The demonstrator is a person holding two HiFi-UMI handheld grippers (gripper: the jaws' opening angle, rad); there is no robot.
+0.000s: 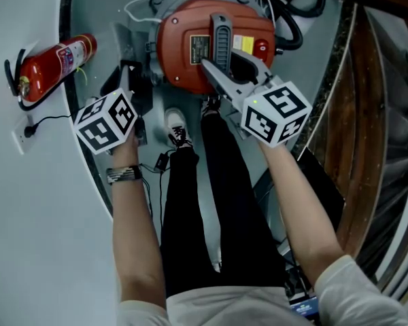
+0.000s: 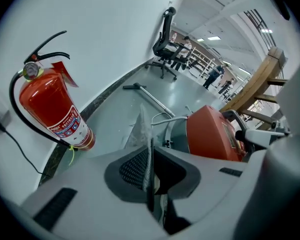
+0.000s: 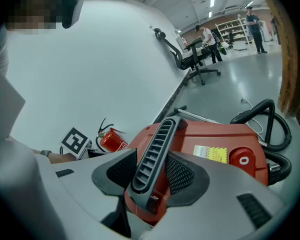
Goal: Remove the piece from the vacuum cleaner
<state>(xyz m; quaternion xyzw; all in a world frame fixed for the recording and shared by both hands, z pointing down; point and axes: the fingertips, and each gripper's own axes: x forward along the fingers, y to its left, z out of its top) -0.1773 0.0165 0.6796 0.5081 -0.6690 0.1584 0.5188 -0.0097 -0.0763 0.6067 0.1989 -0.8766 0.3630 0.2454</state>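
A red vacuum cleaner (image 1: 183,46) stands on the floor in front of my feet, with a black ribbed handle (image 1: 221,36) across its top. My right gripper (image 1: 217,70) is shut on that handle (image 3: 157,144), and both pads press its sides (image 3: 152,171). To the left of the cleaner, my left gripper (image 1: 132,80) pinches a thin flat grey piece (image 1: 126,46). In the left gripper view this piece (image 2: 142,129) stands upright, edge-on between the jaws (image 2: 151,171), apart from the cleaner's body (image 2: 212,134).
A red fire extinguisher (image 1: 51,66) leans at the wall on the left, next to a wall socket with a cord (image 1: 24,134). A black hose (image 1: 299,12) coils behind the cleaner. Wooden stairs (image 1: 374,114) rise on the right. A metal wand (image 2: 150,96) lies on the floor.
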